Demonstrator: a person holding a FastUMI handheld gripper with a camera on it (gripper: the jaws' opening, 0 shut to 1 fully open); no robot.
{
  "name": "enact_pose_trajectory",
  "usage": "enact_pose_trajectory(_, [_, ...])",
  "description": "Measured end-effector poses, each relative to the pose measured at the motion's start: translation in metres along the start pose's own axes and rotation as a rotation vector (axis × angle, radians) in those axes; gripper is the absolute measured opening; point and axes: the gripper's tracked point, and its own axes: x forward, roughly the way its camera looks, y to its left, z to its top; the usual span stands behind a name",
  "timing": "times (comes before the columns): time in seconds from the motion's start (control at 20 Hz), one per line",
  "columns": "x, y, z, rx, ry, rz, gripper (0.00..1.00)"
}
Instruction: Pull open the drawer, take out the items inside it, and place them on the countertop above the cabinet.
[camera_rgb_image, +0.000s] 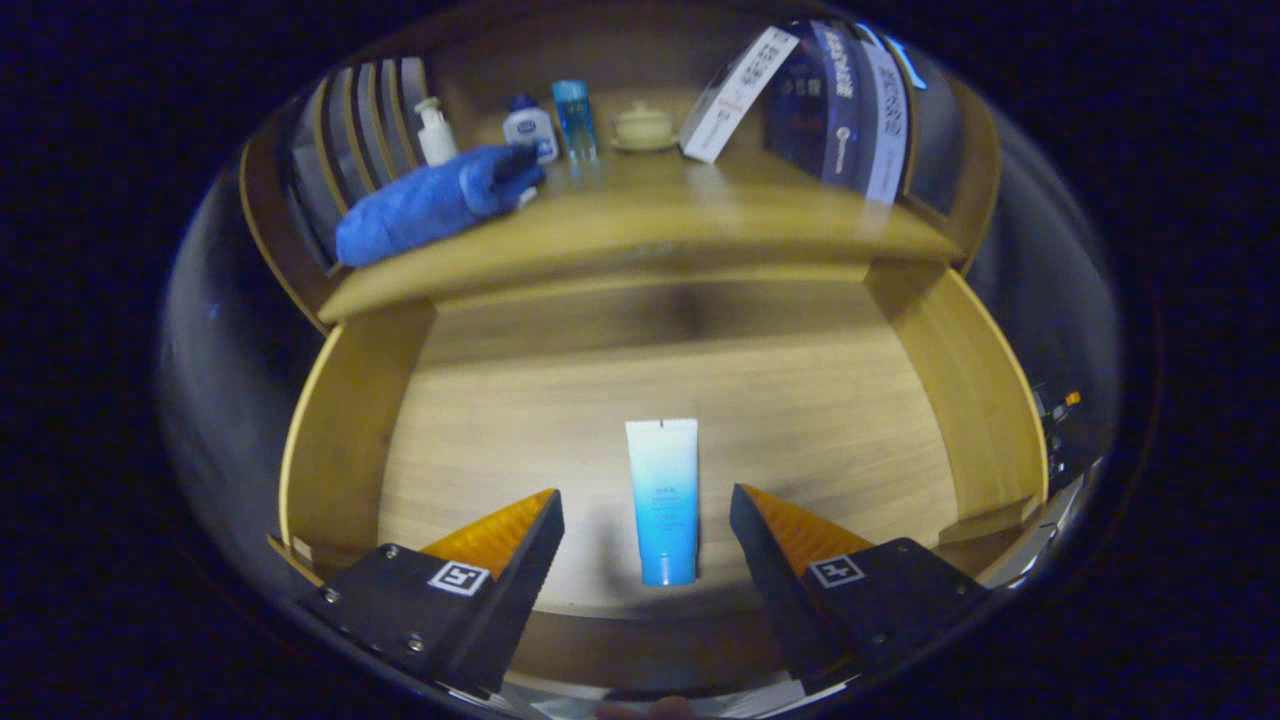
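We hold our gripper (646, 520) wide open around the tube (662, 500) in the drawer (340, 430), ready to grab it.

Gripper (645, 505), handheld, two-finger type, seen from its own camera.

- Left finger (505, 555): wedge-shaped, tapering to a narrow tip; inner face ridged with fine serrations along the edge.
- Right finger (790, 545): mirror of the left, same wedge taper and ridged inner face.
- Finger mounts: flat angular plates at the near end of each finger, matte finish.
- Markings: one square black-and-white fiducial tag (458, 577) on the left mount, a matching tag (836, 571) on the right mount.
- Fasteners: small round screws on each mount plate, several visible near the left plate's outer corners and near edge, others on the right plate.
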Motion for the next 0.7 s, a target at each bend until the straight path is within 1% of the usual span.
enact_pose_trajectory(0.05, [0.008,-0.004,-0.003,-0.016,0.038,-0.029,1.00])
enact_pose_trajectory(0.1, [0.011,-0.005,-0.007,-0.032,0.062,-0.038,1.00])
enact_pose_trajectory(0.15, [0.016,-0.004,-0.011,-0.045,0.088,-0.029,1.00])
enact_pose_trajectory(0.25, [0.023,-0.008,-0.022,-0.068,0.125,-0.041,0.71])
enact_pose_trajectory(0.35, [0.020,-0.005,-0.013,-0.039,0.075,0.002,0.42])
enact_pose_trajectory(0.45, [0.013,-0.007,0.000,0.020,0.008,0.018,0.42])
enact_pose_trajectory(0.5, [0.007,-0.004,0.005,0.025,-0.034,0.044,0.41])
enact_pose_trajectory(0.6, [-0.010,0.008,0.016,0.042,-0.104,0.122,0.41])
enact_pose_trajectory(0.7, [-0.030,0.014,0.035,0.080,-0.195,0.183,0.41])
